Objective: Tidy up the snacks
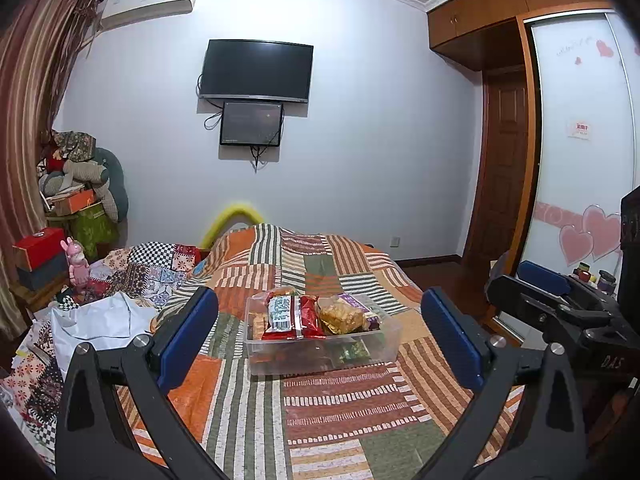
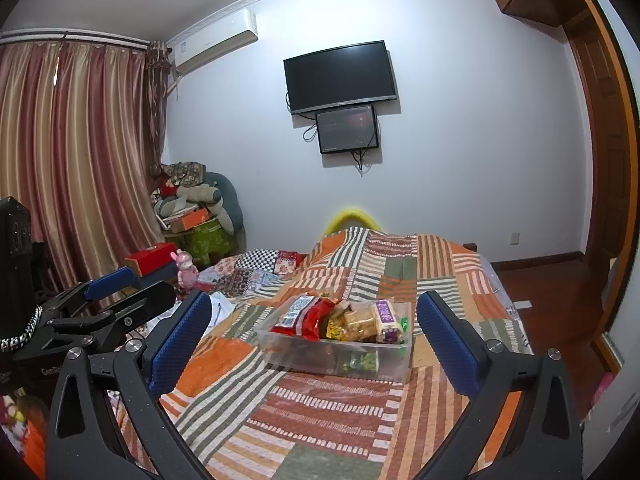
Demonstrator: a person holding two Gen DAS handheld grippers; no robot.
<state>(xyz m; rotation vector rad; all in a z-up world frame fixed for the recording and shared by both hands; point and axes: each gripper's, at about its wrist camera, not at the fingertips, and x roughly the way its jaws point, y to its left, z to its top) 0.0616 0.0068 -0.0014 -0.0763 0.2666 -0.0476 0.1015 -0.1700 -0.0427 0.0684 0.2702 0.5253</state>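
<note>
Here, both of your tools are held spread wide and empty: the left gripper and the right gripper each show blue pads well apart, with nothing between the jaws. Take the clear bin as your landmark; it rests on the patchwork bedspread, straight ahead of both tools and beyond their fingertips, touching neither.

Inside the bin, the snacks lie heaped above the rim: a red packet with a white label toward the bin's left end, a gold-wrapped pack in the middle, and a purple-printed pack toward its right end. Smaller green sweets show through the bin's near wall, low down.

The bin's long axis runs across your line of reach, left to right, slightly skewed in the right wrist view. Neither tool looks clearly nearer; the left wrist view frames the bin almost centred, while in the right wrist view it sits a little right of centre. The red packet's long axis points away from you, so a grip across its width would likely suit the left tool, which faces that end of the bin.
</note>
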